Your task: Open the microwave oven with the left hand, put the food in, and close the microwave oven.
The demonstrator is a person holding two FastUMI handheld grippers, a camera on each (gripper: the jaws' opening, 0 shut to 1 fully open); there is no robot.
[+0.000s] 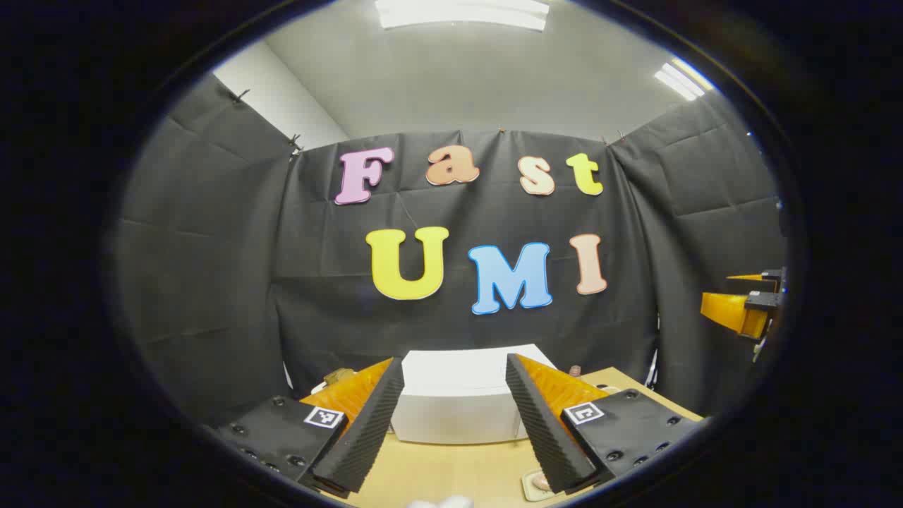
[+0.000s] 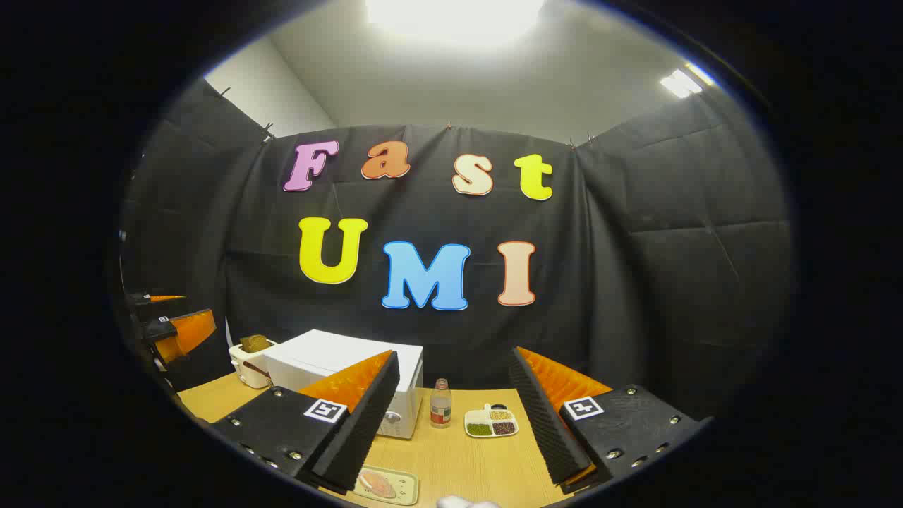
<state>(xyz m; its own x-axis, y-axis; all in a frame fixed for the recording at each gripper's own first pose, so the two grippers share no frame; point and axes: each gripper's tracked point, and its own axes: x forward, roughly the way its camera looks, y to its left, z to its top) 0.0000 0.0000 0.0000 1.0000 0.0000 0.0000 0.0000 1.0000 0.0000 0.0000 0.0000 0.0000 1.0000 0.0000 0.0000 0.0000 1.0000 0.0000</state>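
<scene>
The white microwave (image 1: pixel 458 406) stands on the wooden table straight ahead of my left gripper (image 1: pixel 453 361), which is open and holds nothing, well above the table. In the right gripper view the microwave (image 2: pixel 331 360) sits left of centre with its door shut. A pale tray of pinkish food (image 2: pixel 384 485) lies on the table in front of it, near the left finger of my right gripper (image 2: pixel 453 354), also open, empty and raised. The same tray (image 1: pixel 537 484) peeks out beside a left-gripper finger.
A small bottle (image 2: pixel 441 403) and a divided dish of beans (image 2: pixel 492 421) stand right of the microwave. A white toaster with bread (image 2: pixel 250 360) sits to its left. The wooden table (image 2: pixel 458 458) runs toward me; black cloth walls close in on three sides.
</scene>
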